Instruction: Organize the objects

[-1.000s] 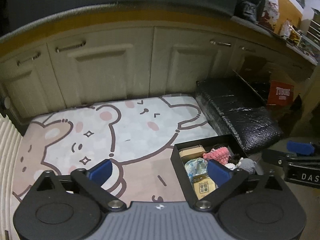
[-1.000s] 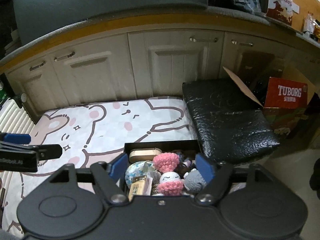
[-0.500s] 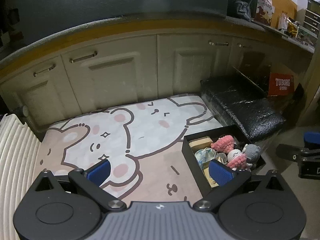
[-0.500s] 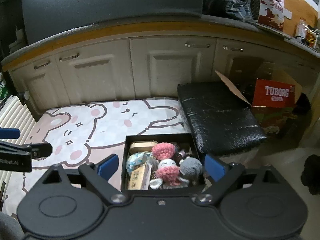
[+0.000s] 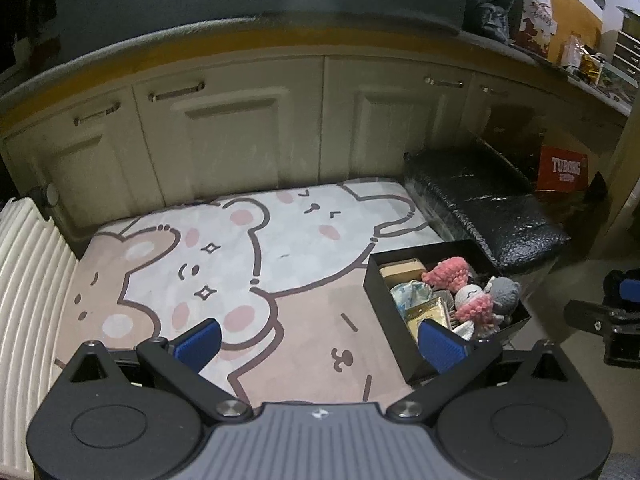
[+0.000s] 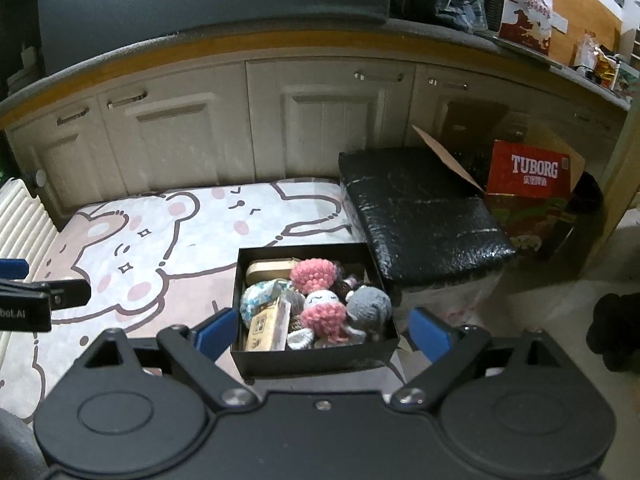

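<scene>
Cream cabinets (image 6: pixel 248 120) span the upper frame under a cluttered counter (image 6: pixel 500 36). A bear-print mat (image 5: pixel 248 248) fills the middle. Right of it lies a black cushion (image 6: pixel 420 216), then a red Tuborg carton (image 6: pixel 528 176). A white ribbed radiator (image 5: pixel 28 300) stands at left

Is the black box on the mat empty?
No, the black box holds crochet toys and small packets.
</scene>
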### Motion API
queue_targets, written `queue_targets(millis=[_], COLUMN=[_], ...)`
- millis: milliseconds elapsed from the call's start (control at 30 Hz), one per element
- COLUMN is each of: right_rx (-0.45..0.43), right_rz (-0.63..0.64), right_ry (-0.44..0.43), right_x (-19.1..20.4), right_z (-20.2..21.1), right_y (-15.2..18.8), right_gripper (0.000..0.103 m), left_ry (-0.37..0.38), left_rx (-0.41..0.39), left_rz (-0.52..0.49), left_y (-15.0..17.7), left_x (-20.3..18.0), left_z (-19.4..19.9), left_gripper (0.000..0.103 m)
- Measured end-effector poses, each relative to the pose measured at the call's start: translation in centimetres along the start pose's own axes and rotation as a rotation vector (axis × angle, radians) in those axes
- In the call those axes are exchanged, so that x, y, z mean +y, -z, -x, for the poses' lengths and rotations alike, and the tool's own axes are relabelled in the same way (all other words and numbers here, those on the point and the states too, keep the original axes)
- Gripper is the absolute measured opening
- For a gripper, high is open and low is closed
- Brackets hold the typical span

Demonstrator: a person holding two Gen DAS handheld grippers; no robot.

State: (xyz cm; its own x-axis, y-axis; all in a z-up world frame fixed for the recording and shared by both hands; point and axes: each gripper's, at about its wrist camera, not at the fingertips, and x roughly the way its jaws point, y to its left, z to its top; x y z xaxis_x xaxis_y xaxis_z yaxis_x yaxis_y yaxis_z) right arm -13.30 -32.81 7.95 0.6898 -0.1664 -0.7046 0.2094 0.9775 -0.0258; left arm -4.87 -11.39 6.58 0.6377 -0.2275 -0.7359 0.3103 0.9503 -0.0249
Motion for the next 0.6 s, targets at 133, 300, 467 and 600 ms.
queue_targets(millis=[133,300,467,600], right_rx=[0.01,0.013,0.019,0.017], right_rz=[-0.013,-0.028,-0.038,-0.037], right_ry=[0.013,0.023,0.031,0.032], right_x=[0.04,-0.05,-0.16,-0.12], right_z=[-0.34,-0.55,-0.79,-0.75], right_y=[0.4,0.59,0.67,0.68], right_gripper=[0.094,0.094,0.094,0.094], left_ry=[-0.003,-0.035,-0.039,-0.039], left_rx=[0.006,0.011,0.018,0.025], left_rz=[0.003,-0.029,-0.036,-0.039], left_y=[0.09,0.23,0.24,0.33], left_x=[0.17,-0.26,-0.3,-0.32], left_z=[-0.17,-0.32,-0.44,-0.5], left_gripper=[0.103,0.103,0.103,0.103])
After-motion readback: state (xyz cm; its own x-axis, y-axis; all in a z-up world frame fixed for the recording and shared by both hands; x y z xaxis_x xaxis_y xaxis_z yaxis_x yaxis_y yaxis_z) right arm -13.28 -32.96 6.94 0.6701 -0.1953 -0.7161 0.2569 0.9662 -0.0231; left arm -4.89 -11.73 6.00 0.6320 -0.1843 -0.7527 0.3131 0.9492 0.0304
